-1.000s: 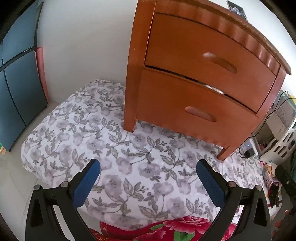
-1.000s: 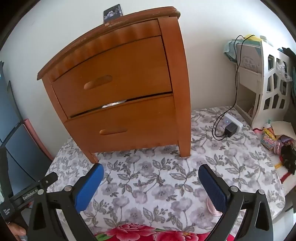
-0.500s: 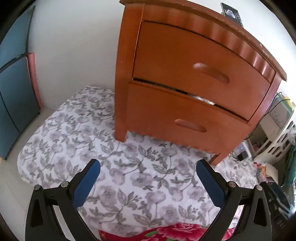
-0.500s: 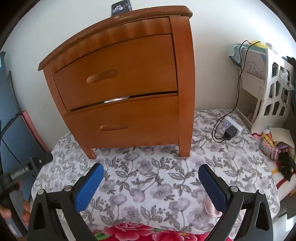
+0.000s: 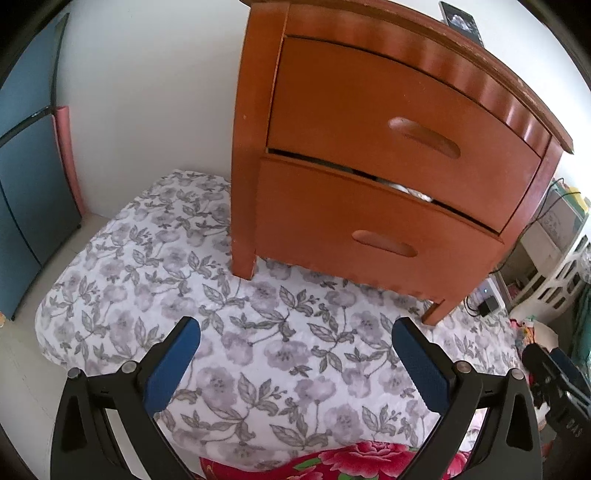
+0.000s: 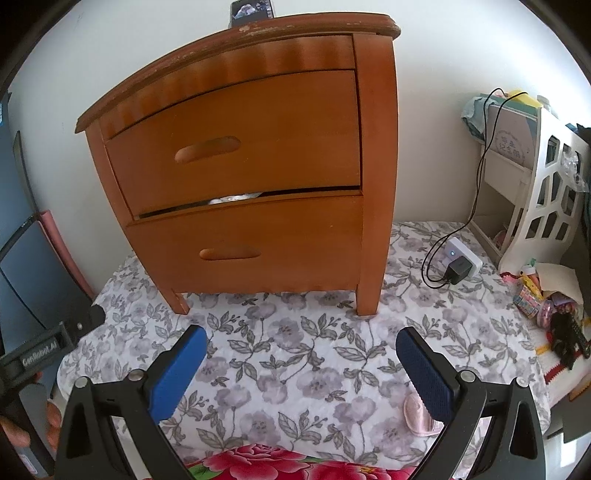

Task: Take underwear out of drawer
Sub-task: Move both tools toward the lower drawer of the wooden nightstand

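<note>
So far nothing is grasped: the left gripper [image 5: 295, 332] and right gripper [image 6: 301, 341] hang spread wide and empty before the nightstand [image 6: 258, 110]. Pale cloth, likely the underwear [image 6: 232, 198], peeks from the gap above the shut lower drawer [image 6: 251, 247]. Next, I'd judge, a finger must hook its handle [image 6: 229, 253] and pull.

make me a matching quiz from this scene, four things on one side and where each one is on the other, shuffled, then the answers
Things
1. phone
2. charger
3. pale cloth
4. pink sock

Places
A. in the gap above the lower drawer
B. on the floral sheet, by the right gripper
C. on top of the nightstand
D. plugged into the white power strip

Pairs: 1-C, 2-D, 3-A, 4-B
</note>
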Demonstrator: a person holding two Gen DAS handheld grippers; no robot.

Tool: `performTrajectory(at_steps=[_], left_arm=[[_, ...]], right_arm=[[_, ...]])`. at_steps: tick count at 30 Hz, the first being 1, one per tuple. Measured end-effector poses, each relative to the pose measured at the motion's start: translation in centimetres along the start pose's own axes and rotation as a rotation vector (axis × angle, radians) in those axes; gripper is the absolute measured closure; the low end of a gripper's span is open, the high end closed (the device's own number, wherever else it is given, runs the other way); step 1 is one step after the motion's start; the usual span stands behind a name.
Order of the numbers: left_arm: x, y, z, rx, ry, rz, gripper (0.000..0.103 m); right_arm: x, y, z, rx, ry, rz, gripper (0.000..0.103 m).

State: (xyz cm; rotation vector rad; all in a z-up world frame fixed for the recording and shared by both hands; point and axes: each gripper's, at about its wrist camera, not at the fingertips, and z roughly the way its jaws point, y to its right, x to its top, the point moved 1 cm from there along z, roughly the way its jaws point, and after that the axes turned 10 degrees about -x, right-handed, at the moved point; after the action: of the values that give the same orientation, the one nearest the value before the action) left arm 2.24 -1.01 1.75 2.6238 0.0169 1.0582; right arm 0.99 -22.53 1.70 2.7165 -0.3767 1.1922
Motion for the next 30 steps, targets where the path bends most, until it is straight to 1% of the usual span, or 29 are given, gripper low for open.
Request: performTrajectory(at_steps=[2,7,17,30], left_arm=[[-0.1,0.0,0.2,0.007,-0.001,0.007,0.0],[-0.1,-0.3,0.4,-0.011,-0.002,-0.004,0.0],[-0.7,-0.2,2.2,-0.031,-0.039,0.012,0.0],[-0.9,-0.4,2.8,-0.04,-0.066,0.014,0.0]], right_arm=[[0.0,0.0,0.1,-0.005,-0.004,-0.001,0.0],[-0.1,-0.2,0.6,-0.014,-0.019,0.0,0.0],[-0.4,-0.7,1.5,-0.019,-0.042,-0.015,0.0],[-0.6,-0.6,2.6,-0.034,-0.073,-0.002,0.0]])
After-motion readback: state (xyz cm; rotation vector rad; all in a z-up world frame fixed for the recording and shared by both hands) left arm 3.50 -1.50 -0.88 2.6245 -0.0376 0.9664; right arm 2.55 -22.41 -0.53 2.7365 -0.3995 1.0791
